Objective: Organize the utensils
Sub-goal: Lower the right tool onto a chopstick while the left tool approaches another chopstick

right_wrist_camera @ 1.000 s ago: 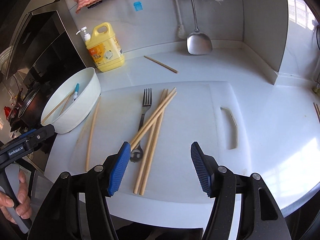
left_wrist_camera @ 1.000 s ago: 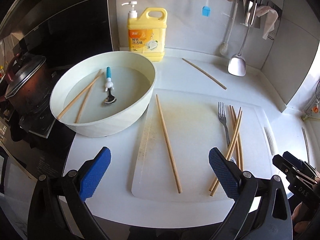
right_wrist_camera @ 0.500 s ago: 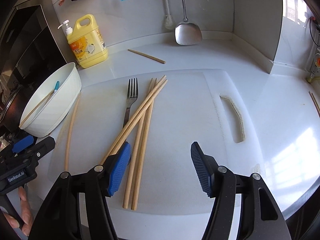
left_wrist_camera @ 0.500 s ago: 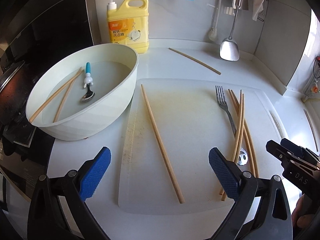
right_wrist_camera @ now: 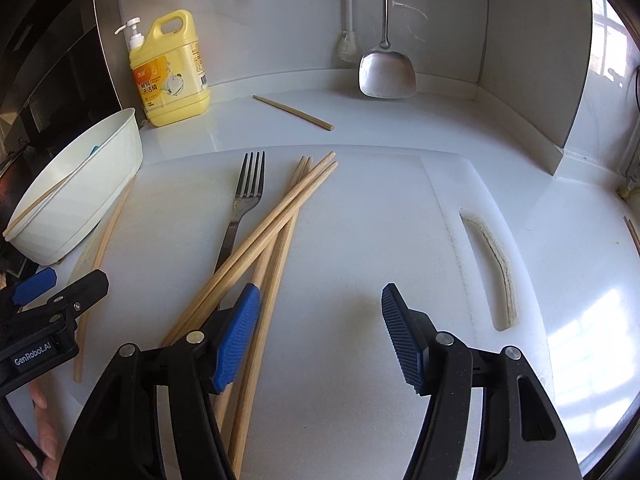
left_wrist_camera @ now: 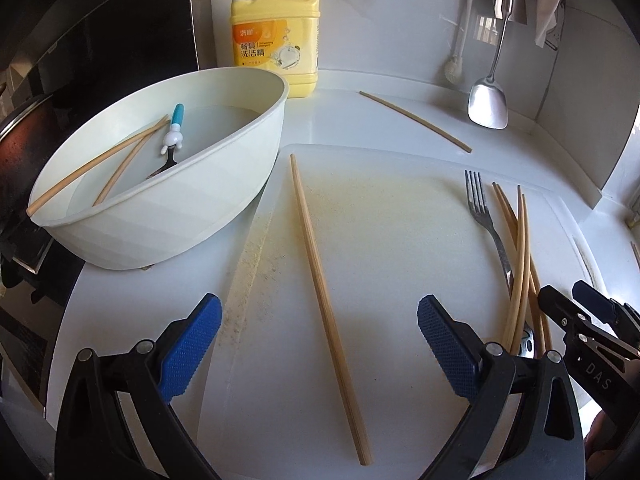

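On the white cutting board (left_wrist_camera: 392,216) (right_wrist_camera: 360,208) lie a lone wooden chopstick (left_wrist_camera: 326,248), a metal fork (right_wrist_camera: 244,204) (left_wrist_camera: 486,216) and a crossed bundle of several chopsticks (right_wrist_camera: 276,224) (left_wrist_camera: 520,248). My left gripper (left_wrist_camera: 320,348) hangs open low over the board, the lone chopstick running between its blue pads without touching them. My right gripper (right_wrist_camera: 320,336) is open too, empty, its left pad (right_wrist_camera: 238,336) just above the bundle. A pale bowl (left_wrist_camera: 180,200) (right_wrist_camera: 80,184) holds two chopsticks (left_wrist_camera: 100,168) and a blue-handled spoon (left_wrist_camera: 174,128). Another chopstick (left_wrist_camera: 416,122) (right_wrist_camera: 294,113) lies on the counter behind.
A yellow dish-soap bottle (left_wrist_camera: 276,32) (right_wrist_camera: 170,72) stands at the back wall. A steel spatula (left_wrist_camera: 490,100) (right_wrist_camera: 386,68) and a brush (left_wrist_camera: 454,68) hang there. A dark stove with a pot (left_wrist_camera: 16,152) borders the left. The counter's corner wall rises at right.
Both grippers have sunk closer to the board and come forward. The lone chopstick now sits between the left pads and the bundle under the right gripper's left pad. Jaw widths are unchanged.
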The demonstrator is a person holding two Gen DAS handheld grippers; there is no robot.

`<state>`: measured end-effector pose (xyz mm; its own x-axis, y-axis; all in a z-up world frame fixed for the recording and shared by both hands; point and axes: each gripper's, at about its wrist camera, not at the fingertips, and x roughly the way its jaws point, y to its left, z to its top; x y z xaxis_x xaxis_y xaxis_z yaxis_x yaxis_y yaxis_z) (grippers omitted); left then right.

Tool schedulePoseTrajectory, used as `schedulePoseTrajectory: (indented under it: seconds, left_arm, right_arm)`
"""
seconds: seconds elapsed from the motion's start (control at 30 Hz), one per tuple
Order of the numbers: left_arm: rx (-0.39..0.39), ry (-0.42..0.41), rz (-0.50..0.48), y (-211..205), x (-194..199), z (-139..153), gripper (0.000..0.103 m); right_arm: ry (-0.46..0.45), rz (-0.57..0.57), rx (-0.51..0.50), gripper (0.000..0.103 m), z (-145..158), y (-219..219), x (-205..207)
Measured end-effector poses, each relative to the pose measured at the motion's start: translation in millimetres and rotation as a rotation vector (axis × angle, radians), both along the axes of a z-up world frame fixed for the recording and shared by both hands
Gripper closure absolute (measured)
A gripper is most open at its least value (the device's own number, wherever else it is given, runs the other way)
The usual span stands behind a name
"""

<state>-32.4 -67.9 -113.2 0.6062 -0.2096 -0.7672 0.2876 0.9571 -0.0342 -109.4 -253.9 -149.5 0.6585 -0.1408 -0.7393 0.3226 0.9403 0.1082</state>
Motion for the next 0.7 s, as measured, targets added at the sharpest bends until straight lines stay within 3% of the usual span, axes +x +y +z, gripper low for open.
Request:
schedulePoseTrajectory:
  seconds: [0.23,0.7]
  left_arm:
    - [0.04,0.007,0.002,-1.6,2.8,-6.0,0.006]
    - [0.053,0.045,-0.011,-19.8,23.2,-9.7,0.006]
  right_arm:
    - [0.015,0.011,-0.122,0.043,4.1,1.4,1.8]
    - [0.018,0.054,-0.084,0.043,-1.8,-0.6,19.7]
